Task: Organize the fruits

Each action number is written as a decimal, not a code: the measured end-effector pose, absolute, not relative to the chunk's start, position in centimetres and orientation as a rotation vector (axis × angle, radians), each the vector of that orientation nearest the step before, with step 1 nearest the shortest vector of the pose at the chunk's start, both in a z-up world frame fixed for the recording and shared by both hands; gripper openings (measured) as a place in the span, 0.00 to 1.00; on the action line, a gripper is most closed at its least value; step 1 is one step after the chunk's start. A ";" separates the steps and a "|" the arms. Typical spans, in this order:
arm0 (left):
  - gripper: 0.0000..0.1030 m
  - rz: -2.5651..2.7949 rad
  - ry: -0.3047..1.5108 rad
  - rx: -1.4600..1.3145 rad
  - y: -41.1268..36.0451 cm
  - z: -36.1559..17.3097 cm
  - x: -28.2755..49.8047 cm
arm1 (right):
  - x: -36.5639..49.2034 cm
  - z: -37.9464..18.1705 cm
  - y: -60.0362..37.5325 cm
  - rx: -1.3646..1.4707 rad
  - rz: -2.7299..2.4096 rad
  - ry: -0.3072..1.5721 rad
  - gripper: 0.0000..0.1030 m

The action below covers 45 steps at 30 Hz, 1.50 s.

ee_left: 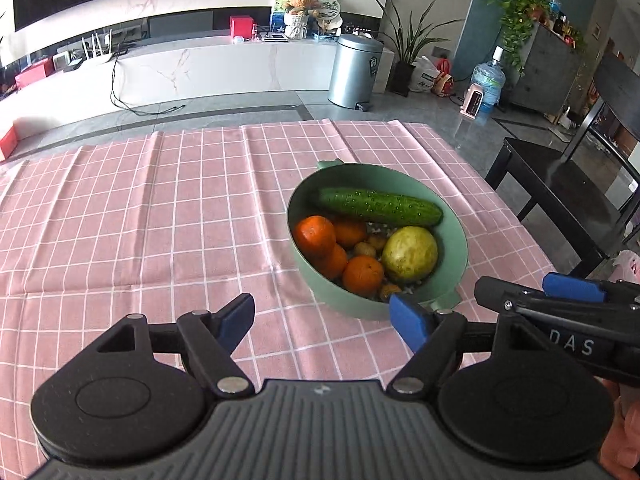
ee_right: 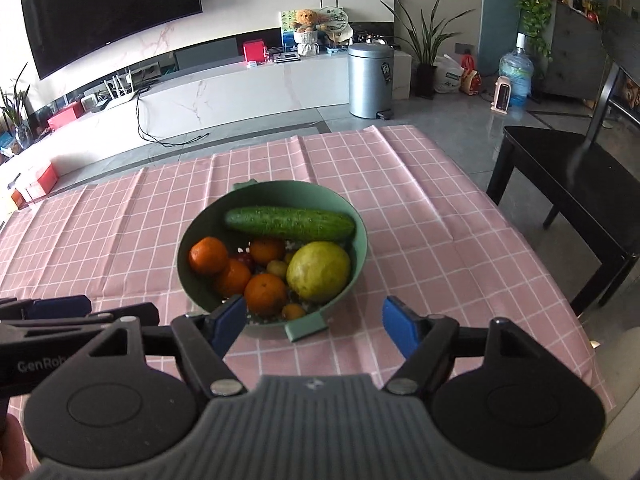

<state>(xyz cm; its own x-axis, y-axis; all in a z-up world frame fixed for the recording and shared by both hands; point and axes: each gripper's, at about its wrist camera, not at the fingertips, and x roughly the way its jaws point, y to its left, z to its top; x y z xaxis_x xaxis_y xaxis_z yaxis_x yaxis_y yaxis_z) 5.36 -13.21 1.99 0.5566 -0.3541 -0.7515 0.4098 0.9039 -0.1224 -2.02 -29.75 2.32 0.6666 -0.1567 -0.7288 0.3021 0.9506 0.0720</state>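
Note:
A green bowl [ee_left: 456,240] stands on the pink checked tablecloth [ee_left: 140,220]. It holds a cucumber [ee_left: 380,206], several oranges [ee_left: 314,236], a yellow-green round fruit [ee_left: 410,255] and some small fruits. My left gripper [ee_left: 324,322] is open and empty, just near of the bowl and to its left. The right gripper shows at the right edge of that view [ee_left: 540,292]. In the right wrist view the bowl [ee_right: 360,236], cucumber [ee_right: 290,223], oranges [ee_right: 208,255] and yellow-green fruit [ee_right: 319,271] lie straight ahead. My right gripper [ee_right: 316,322] is open and empty at the bowl's near rim.
The table's right edge drops off near a black chair [ee_right: 560,168]. Beyond the far edge are the floor, a metal bin [ee_right: 370,80], a white TV bench [ee_right: 240,88] and potted plants. The cloth left of the bowl is bare [ee_right: 100,232].

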 end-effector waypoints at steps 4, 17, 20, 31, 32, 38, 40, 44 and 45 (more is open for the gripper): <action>0.88 -0.447 0.852 0.080 -13.3 2.5 5.0 | -2.5 2.1 -29.9 0.208 -0.247 0.811 0.70; 0.88 -0.438 0.847 0.097 -13.2 2.6 4.5 | -2.5 2.6 -29.5 0.198 -0.240 0.807 0.70; 0.88 -0.448 0.849 0.087 -13.2 2.7 4.6 | -2.5 2.5 -29.5 0.199 -0.241 0.809 0.70; 0.88 -0.454 0.852 0.084 -13.3 2.9 4.6 | -2.5 2.7 -29.6 0.195 -0.242 0.807 0.70; 0.88 -0.453 0.851 0.085 -13.3 2.9 4.6 | -2.5 2.7 -29.6 0.194 -0.242 0.807 0.70; 0.88 -0.454 0.851 0.086 -13.2 2.8 4.6 | -2.5 2.9 -29.5 0.195 -0.244 0.809 0.70; 0.88 -0.453 0.853 0.085 -13.2 2.8 4.6 | -2.4 2.9 -29.5 0.194 -0.246 0.812 0.70; 0.88 -0.452 0.852 0.088 -13.2 2.8 4.5 | -2.4 2.8 -29.4 0.193 -0.247 0.813 0.70; 0.88 -0.452 0.851 0.089 -13.2 2.8 4.4 | -2.4 2.8 -29.4 0.193 -0.246 0.813 0.70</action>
